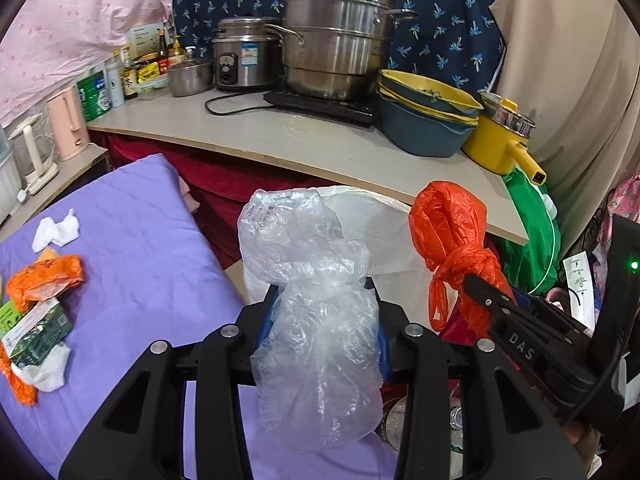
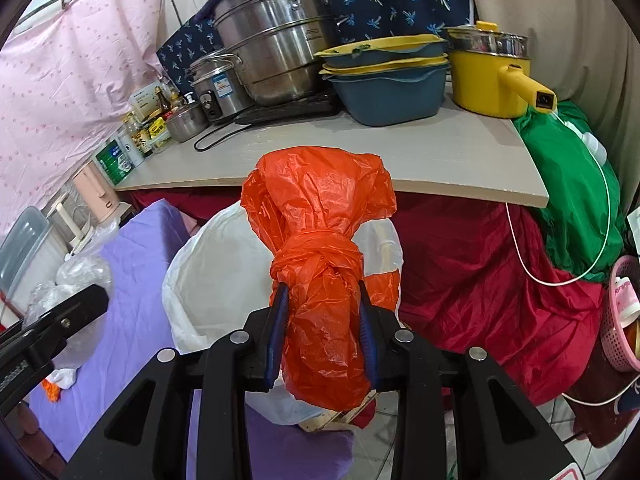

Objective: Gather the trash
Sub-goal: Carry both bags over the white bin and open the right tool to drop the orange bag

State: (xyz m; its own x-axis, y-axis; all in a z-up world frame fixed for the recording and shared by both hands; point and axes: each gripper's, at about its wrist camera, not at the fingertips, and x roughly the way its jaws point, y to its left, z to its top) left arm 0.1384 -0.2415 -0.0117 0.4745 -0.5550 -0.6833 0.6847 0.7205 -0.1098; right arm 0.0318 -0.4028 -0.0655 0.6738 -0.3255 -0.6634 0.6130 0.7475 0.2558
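Note:
My left gripper (image 1: 325, 304) is shut on a crumpled clear plastic bag (image 1: 316, 300) that sticks out past the fingers. My right gripper (image 2: 324, 300) is shut on a knotted orange plastic bag (image 2: 320, 240), gripped just behind the knot; the same orange bag (image 1: 448, 228) and right gripper (image 1: 480, 288) show at the right of the left wrist view. Both bags hang over a bin lined with a white bag (image 2: 216, 272), also the white-lined bin (image 1: 384, 232). More trash lies on the purple bed (image 1: 140, 240): a white tissue (image 1: 56, 232), an orange wrapper (image 1: 44, 280), a green box (image 1: 36, 332).
A grey countertop (image 1: 320, 144) behind the bin carries steel pots (image 1: 336, 36), a rice cooker (image 1: 244, 56), stacked blue and yellow basins (image 1: 428, 112) and a yellow pot (image 1: 500, 140). Red cloth (image 2: 480, 280) hangs under it. A green bag (image 2: 572, 184) and pink basket (image 2: 624, 312) stand right.

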